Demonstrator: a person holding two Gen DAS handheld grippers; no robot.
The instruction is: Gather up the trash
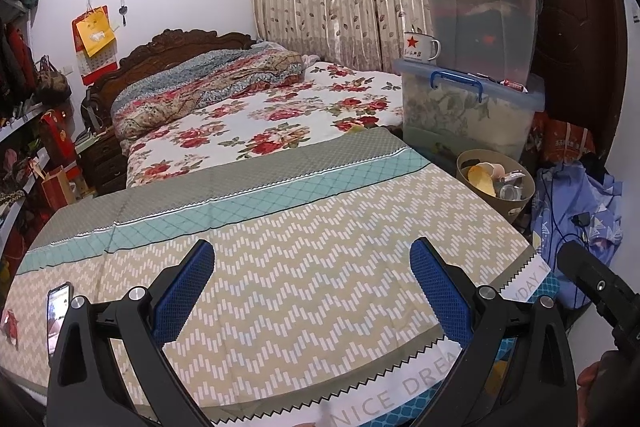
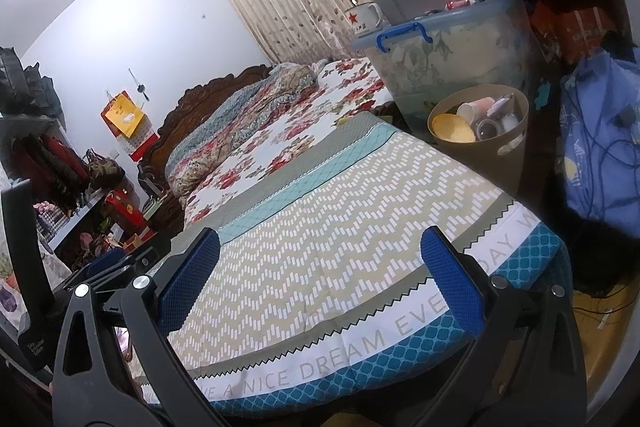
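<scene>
1. Bedroom scene: we face a bed (image 1: pixel 280 267) under a zigzag cover; no trash shows on it.
2. Our left gripper (image 1: pixel 312 291) and right gripper (image 2: pixel 320 279) hold jaws wide, empty.
3. Trash sits in the bin (image 2: pixel 480 151) at 1 o'clock.
4. Risk, in our judgement: a careless reach snags the cables (image 2: pixel 600 163) beside it.

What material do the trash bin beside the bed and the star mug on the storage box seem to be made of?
Trash bin: probably matte tan plastic, given its smooth moulded wall with a cut-out handle slot. Star mug: likely glossy white enamelled metal, given its thin rim and looped handle, though ceramic is possible.
</scene>
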